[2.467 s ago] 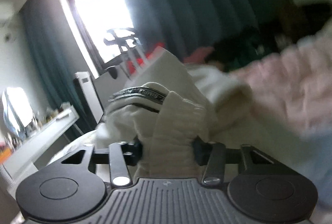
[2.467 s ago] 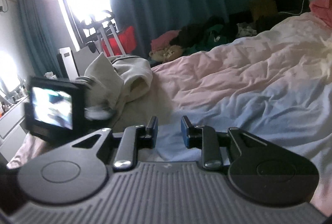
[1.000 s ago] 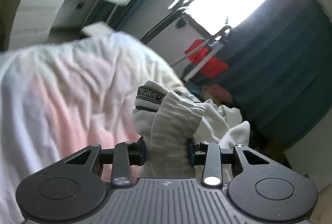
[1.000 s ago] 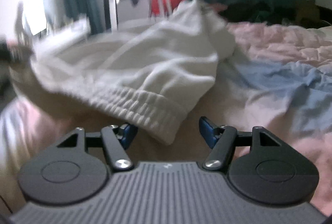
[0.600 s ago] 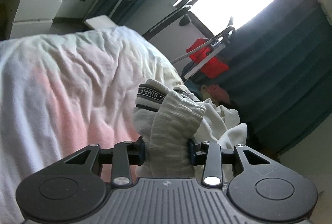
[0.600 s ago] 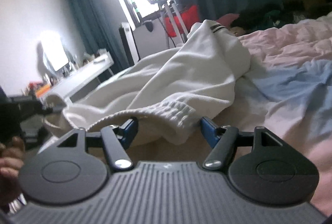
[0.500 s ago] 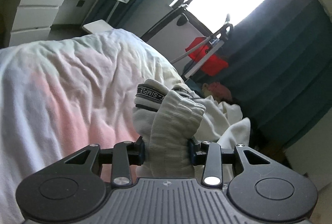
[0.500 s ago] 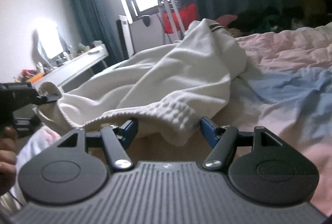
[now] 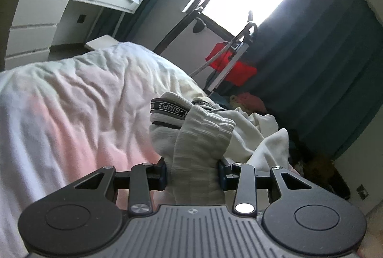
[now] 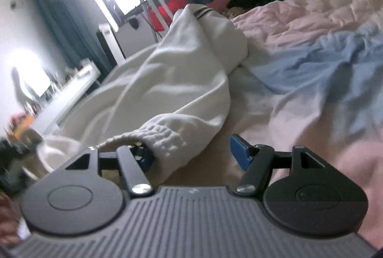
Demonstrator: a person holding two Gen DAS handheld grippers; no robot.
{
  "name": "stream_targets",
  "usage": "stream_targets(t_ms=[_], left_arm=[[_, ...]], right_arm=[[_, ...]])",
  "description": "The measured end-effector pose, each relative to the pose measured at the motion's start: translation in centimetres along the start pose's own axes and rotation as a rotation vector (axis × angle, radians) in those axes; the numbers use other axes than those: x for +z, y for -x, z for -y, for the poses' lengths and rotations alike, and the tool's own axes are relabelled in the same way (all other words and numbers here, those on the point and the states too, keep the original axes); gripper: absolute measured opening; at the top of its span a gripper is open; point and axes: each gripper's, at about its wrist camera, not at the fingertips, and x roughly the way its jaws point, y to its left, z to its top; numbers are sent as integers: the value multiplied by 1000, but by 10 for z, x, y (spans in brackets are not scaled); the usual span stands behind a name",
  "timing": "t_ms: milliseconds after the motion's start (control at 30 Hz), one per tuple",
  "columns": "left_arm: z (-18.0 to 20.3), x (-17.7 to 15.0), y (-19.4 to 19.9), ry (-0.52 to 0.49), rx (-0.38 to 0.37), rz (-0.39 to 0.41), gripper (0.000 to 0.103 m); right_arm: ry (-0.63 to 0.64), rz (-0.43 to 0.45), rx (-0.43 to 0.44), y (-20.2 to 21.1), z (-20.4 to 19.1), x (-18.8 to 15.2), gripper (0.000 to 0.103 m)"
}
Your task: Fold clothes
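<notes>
My left gripper (image 9: 192, 171) pinches the white garment's (image 9: 201, 138) ribbed cuff above the bed (image 9: 71, 109). My right gripper (image 10: 191, 155) is spread, its left finger under the garment's hem.

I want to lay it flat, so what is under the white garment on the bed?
The white garment lies on the pink and blue duvet, which shows around it. Anything beneath its bunched folds is covered, so I cannot tell.
</notes>
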Motion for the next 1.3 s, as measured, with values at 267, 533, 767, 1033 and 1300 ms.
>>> stream_targets(t_ms=[267,533,767,1033,1300], left_arm=[[-8,1,3,35,-12,-49,41],[-8,-11,38,1,-24,-160,44],[-18,-30,62,1,101,-321,53],[-22,-26,71,79,45,-306,89],[-41,-29,35,211,56,-344,77]], right_arm=[[169,101,57,37,-33,13,22],[308,209,103,128,-62,10,22],[236,-102,-44,128,-31,-26,29],[-155,-171,112,150,15,-29,85],[-586,-173,107,132,75,-38,85]])
